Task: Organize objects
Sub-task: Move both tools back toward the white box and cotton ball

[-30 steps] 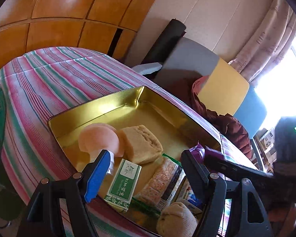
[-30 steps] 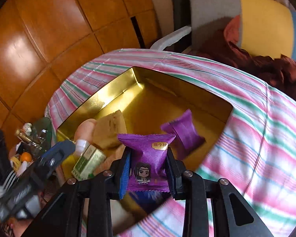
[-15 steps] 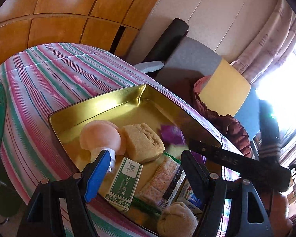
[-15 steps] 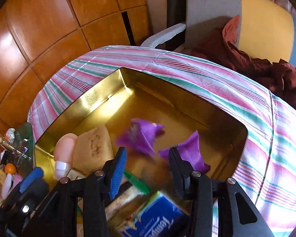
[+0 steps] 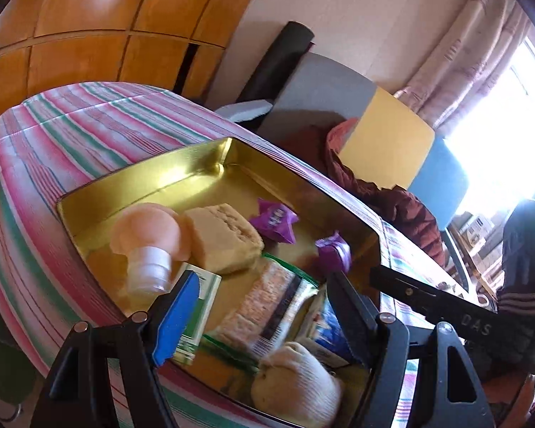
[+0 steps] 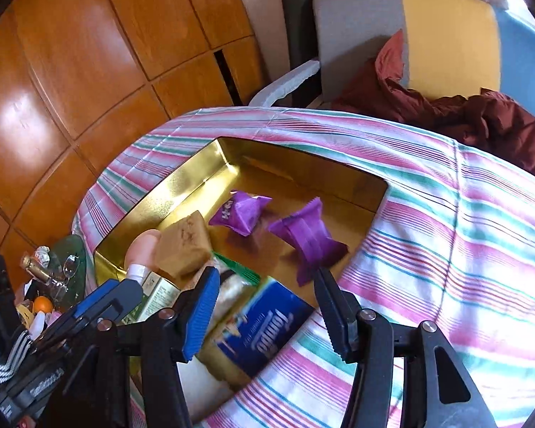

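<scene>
A gold tin tray [image 5: 153, 174] [image 6: 182, 182] lies on the striped tablecloth. In it are two purple snack packets [image 6: 240, 210] [image 6: 306, 239], also in the left wrist view [image 5: 274, 219] [image 5: 333, 255], a tan cake [image 5: 224, 237], a peach bottle [image 5: 146, 235], a green box [image 5: 199, 317], a cracker pack [image 5: 264, 310], a blue tissue pack [image 6: 264, 328] and a beige ball [image 5: 296, 388]. My left gripper [image 5: 264, 317] is open over the tray's near end. My right gripper [image 6: 267, 314] is open and empty above the tray's near right edge.
A chair with grey, yellow and blue panels [image 6: 410, 35] holds dark red clothing [image 6: 481, 114] beyond the table. Wood panelling [image 6: 71, 53] lies left. A cluttered glass side table [image 6: 50, 278] stands at the lower left. The striped cloth [image 6: 463, 249] extends right.
My right gripper opened and let go of the purple packet, which dropped into the tray beside the other one. The gripper then pulled back. The left gripper stayed open over the tray.
</scene>
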`<move>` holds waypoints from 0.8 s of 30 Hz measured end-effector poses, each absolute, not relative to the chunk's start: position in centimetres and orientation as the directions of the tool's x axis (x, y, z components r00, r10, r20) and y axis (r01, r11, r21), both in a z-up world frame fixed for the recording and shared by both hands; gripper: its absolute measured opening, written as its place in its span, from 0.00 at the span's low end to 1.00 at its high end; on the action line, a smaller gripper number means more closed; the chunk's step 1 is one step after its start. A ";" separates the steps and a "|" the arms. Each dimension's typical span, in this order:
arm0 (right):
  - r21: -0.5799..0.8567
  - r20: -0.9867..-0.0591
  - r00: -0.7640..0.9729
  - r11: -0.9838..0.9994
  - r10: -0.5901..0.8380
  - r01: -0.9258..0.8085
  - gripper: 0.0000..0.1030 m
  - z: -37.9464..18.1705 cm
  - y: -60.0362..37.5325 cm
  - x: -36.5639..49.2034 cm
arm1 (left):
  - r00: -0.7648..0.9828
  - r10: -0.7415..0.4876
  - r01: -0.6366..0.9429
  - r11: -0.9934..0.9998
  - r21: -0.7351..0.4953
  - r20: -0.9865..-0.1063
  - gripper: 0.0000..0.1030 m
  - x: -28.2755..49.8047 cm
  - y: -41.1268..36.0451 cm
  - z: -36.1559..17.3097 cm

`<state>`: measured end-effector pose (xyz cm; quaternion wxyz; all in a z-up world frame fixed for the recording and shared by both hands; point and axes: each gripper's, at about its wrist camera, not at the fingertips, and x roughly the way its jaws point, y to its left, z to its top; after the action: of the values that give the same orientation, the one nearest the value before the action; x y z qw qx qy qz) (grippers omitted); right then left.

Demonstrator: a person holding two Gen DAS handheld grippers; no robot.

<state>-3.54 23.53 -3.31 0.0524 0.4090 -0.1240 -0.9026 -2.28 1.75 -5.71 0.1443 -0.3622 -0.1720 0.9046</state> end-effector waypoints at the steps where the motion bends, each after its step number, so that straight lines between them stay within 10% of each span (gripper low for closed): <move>1: 0.271 -0.722 -0.664 -0.962 -0.193 -0.015 0.57 -3.3 23.9 -3.1 | -0.694 0.393 -0.148 -0.898 -0.414 -0.604 0.73 -2.2 2.1 -5.6; 24: 0.284 -0.798 -0.597 -0.924 -0.079 -0.257 0.62 -8.4 35.0 7.6 | -0.539 0.620 -0.583 -0.763 -0.278 -0.570 0.73 4.6 12.7 -4.3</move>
<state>7.61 34.99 -8.43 -0.0508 0.4459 -0.1884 -0.8735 4.61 12.70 -4.26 0.3431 -0.3357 -0.0272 0.8768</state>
